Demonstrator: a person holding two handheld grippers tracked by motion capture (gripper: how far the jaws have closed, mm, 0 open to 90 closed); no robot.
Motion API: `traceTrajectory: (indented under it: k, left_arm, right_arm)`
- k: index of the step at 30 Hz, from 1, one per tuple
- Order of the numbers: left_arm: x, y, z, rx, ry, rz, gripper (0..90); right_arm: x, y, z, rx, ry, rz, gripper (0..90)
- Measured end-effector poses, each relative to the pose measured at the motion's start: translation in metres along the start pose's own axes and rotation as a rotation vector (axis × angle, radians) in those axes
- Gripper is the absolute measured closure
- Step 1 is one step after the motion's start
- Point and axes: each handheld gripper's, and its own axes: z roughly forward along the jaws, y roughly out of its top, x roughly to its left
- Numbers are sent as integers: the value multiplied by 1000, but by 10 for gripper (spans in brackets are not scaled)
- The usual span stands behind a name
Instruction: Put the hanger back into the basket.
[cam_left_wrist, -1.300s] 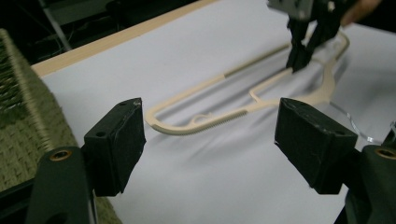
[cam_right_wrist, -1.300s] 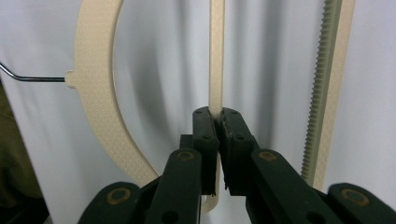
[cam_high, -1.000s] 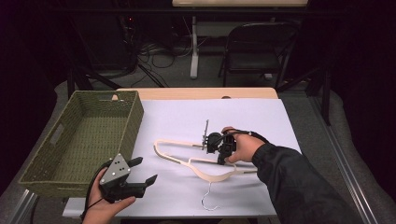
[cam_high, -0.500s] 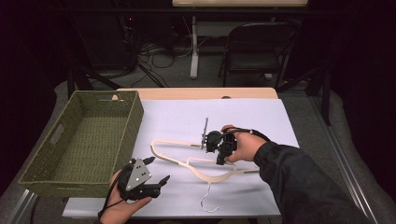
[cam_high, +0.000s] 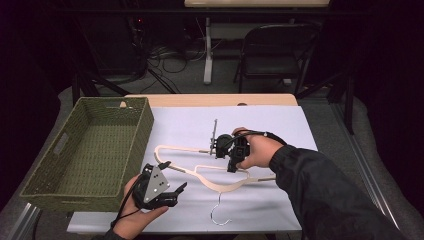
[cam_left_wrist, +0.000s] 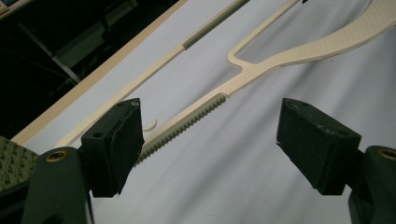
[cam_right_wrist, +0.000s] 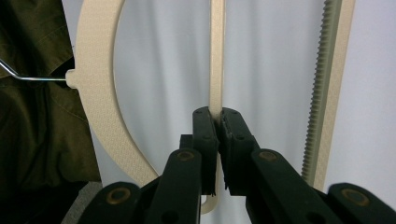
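A cream plastic hanger (cam_high: 220, 186) with a metal hook (cam_high: 220, 214) lies flat on the white sheet (cam_high: 280, 125). My right gripper (cam_high: 216, 148) is over its middle and shut on the thin crossbar (cam_right_wrist: 217, 56); the jaws meet on the bar at the right gripper (cam_right_wrist: 219, 122), with the ribbed bar (cam_right_wrist: 327, 93) beside it. My left gripper (cam_high: 174, 175) is held open near the hanger's left end. In the left gripper view, the ribbed arm (cam_left_wrist: 187, 123) runs between the wide-apart jaws of the left gripper (cam_left_wrist: 210, 135), close to the left pad (cam_left_wrist: 116, 140); I cannot tell if it touches.
A green woven basket (cam_high: 145, 125) stands empty at the table's left, its corner (cam_left_wrist: 9, 158) beside my left gripper. The wooden table edge (cam_high: 210, 99) lies behind the sheet. A folding chair (cam_high: 280, 50) and cables sit farther back. Dark olive fabric (cam_right_wrist: 32, 130) lies past the hook.
My left gripper has moved right and forward from the basket's front corner to the hanger's left end, still open. The right gripper has stayed shut on the hanger.
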Motion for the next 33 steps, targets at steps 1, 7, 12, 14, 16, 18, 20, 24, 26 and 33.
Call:
traceTrajectory:
  k: [1, 7, 12, 14, 16, 18, 20, 24, 26, 33]
  left_arm:
    - [0, 1, 1, 5, -5, 15, 242]
    - [-5, 7, 13, 44, 22, 109, 254]
    - [-9, 10, 20, 68, 46, 173, 266]
    - [-10, 10, 23, 80, 49, 184, 268]
    - [-11, 10, 25, 80, 49, 200, 268]
    - [-12, 11, 28, 85, 54, 214, 269]
    - [-13, 12, 30, 82, 49, 232, 281]
    - [-15, 13, 34, 88, 7, 266, 388]
    - [-15, 14, 37, 105, -10, 265, 430]
    - [-11, 17, 40, 104, -25, 294, 494]
  right_arm:
    - [-1, 1, 0, -2, 1, -7, 860]
    - [0, 5, 0, 2, 7, -17, 860]
    - [1, 8, 0, 1, 11, -24, 860]
    - [1, 9, 0, 6, 9, -24, 860]
    - [1, 10, 1, 5, 12, -30, 860]
    - [2, 11, 2, 12, 10, -25, 860]
    - [2, 11, 2, 9, 11, -26, 860]
    - [3, 13, 4, 9, 14, -33, 860]
    - [3, 14, 4, 12, 12, -39, 860]
    - [3, 15, 5, 6, 11, -54, 860]
